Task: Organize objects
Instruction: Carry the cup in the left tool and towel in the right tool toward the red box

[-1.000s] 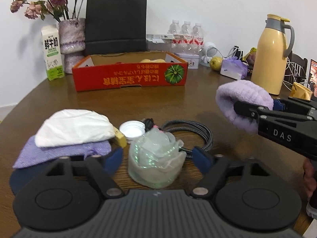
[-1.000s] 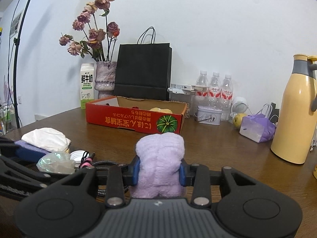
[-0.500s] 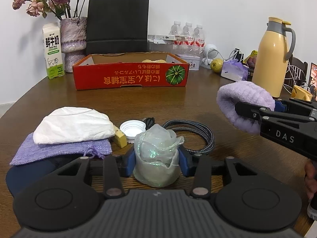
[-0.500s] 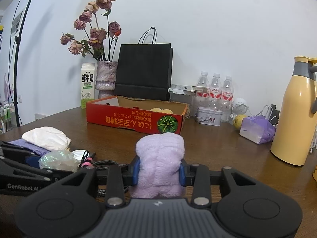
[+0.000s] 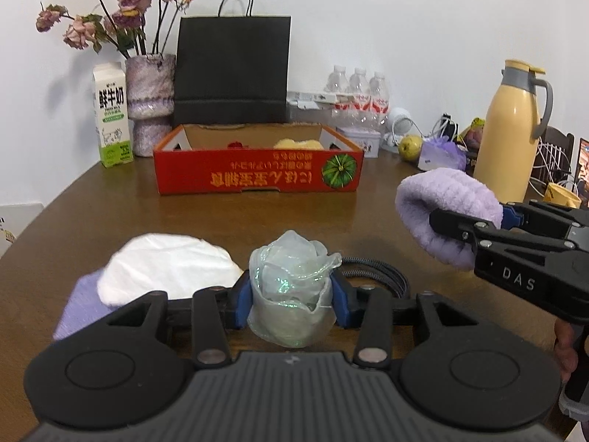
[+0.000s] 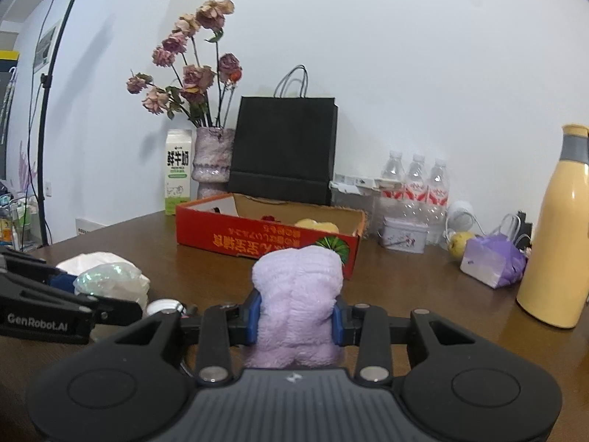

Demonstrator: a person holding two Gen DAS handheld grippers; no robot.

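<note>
Now that your left tool (image 5: 291, 304) has closed from wide apart onto the crumpled clear wrapper (image 5: 291, 287), its blue pads pinch it on both sides, low over the surface (image 5: 257, 221) beside the white cloth (image 5: 165, 269). Your right tool (image 6: 296, 316) stays clamped on the lilac plush cloth (image 6: 298, 294), held above the surface. With both hands loaded, the red cardboard box (image 5: 257, 176) ahead looks like your likely drop point; lift the wrapper gently, since it crushes easily
</note>
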